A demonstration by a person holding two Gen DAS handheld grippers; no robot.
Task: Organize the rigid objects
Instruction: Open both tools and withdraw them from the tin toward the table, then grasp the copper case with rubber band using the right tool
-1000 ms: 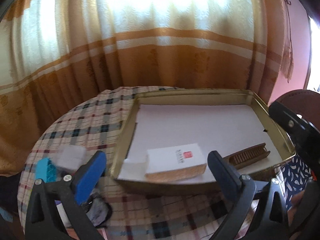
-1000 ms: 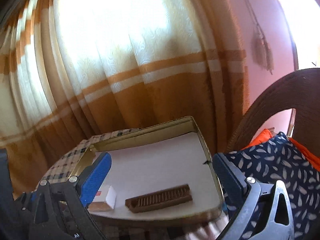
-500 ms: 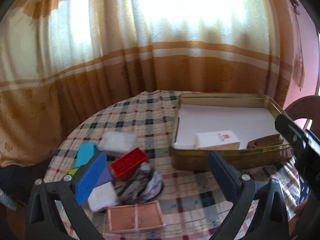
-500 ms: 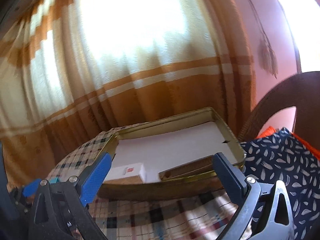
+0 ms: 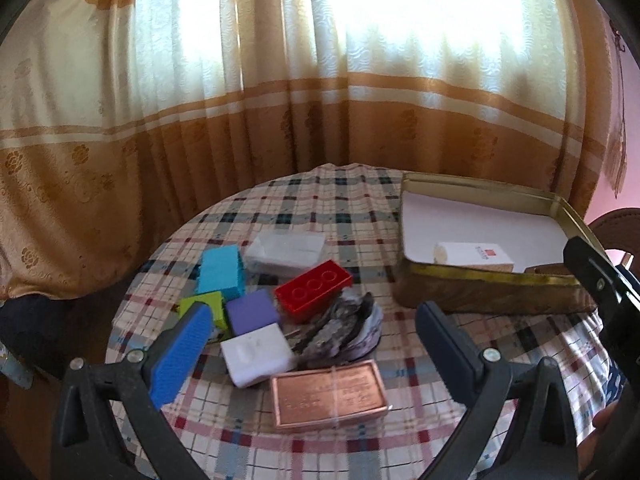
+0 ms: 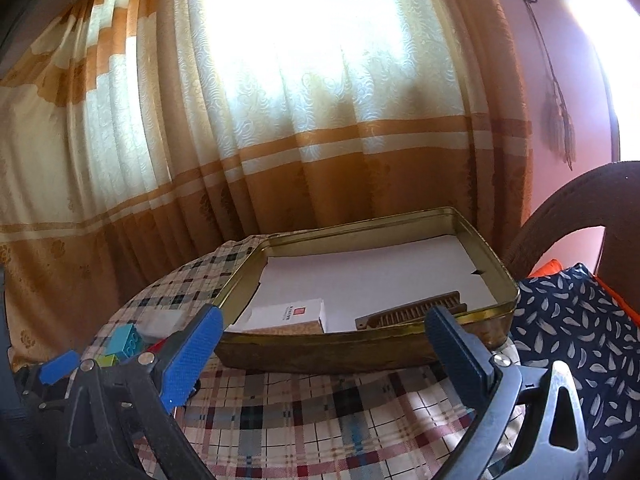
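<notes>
Two items lay in the tin (image 5: 480,292) at the table's (image 5: 320,216) right edge: a white box (image 5: 474,256) by its near wall and a brown comb (image 6: 412,312) beside it. Most of the job looked undone; the pile near the left edge held a clear case (image 5: 286,250), copper tin (image 5: 328,394), red brick (image 5: 314,290), teal brick (image 5: 222,272), white block (image 5: 256,354), purple block (image 5: 252,312) and green block (image 5: 204,306). The left gripper (image 5: 312,344) hovered over the pile, jaws spread and empty; the right gripper (image 6: 324,352) waited before the tin, likewise released.

Both wrist views low over table, sharing gold tin (image 5: 480,292)
</notes>
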